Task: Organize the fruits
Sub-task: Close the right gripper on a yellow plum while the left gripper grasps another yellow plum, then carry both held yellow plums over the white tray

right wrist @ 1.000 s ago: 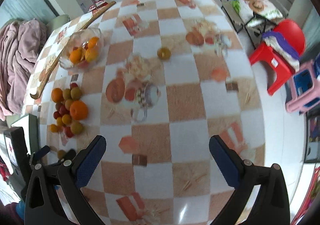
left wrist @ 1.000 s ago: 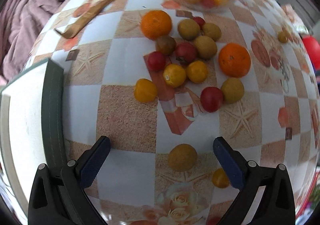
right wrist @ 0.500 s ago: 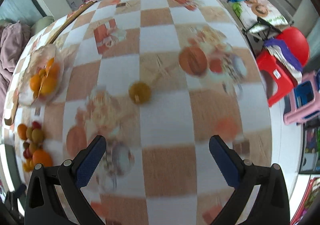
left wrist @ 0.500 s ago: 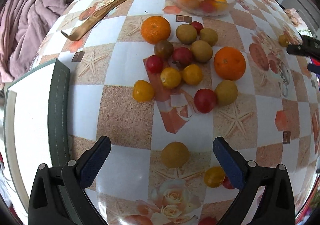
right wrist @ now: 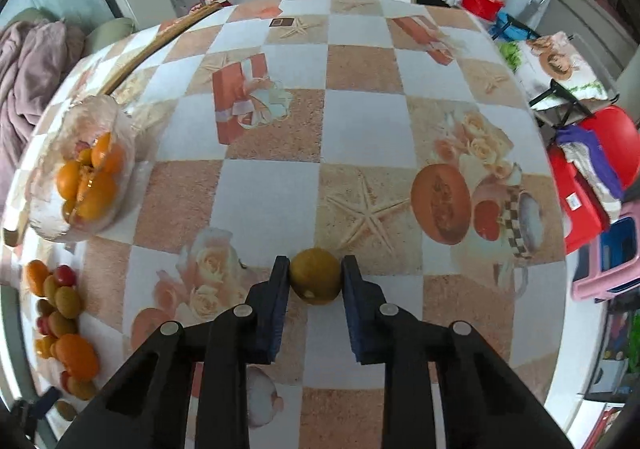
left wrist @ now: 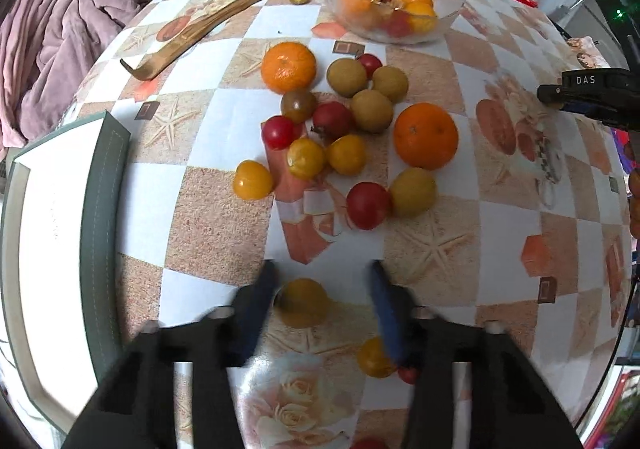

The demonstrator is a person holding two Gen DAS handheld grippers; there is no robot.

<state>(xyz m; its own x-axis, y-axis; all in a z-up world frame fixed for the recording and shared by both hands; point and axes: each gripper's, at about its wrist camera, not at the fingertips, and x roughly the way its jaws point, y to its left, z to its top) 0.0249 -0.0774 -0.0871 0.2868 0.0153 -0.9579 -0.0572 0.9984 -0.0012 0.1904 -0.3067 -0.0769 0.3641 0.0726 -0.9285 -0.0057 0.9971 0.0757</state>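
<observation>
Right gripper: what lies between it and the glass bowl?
Only bare tablecloth, in the right wrist view, between the right gripper, closed on a brown-yellow fruit, and the glass bowl.

Left gripper (left wrist: 322, 303): jaws partly closed, motion-blurred, low over the worktop. Right gripper (right wrist: 315, 281): jaws pinched narrow, level, pointing forward.

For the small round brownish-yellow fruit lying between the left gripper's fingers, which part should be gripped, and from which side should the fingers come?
Grip the small round brownish-yellow fruit across its widest middle, one of the fingers on each side. It is a smooth ball lying alone on the checkered tablecloth, so a hold above or below the middle would probably slip. The left gripper already straddles it from the near side; closing there looks best.
</observation>
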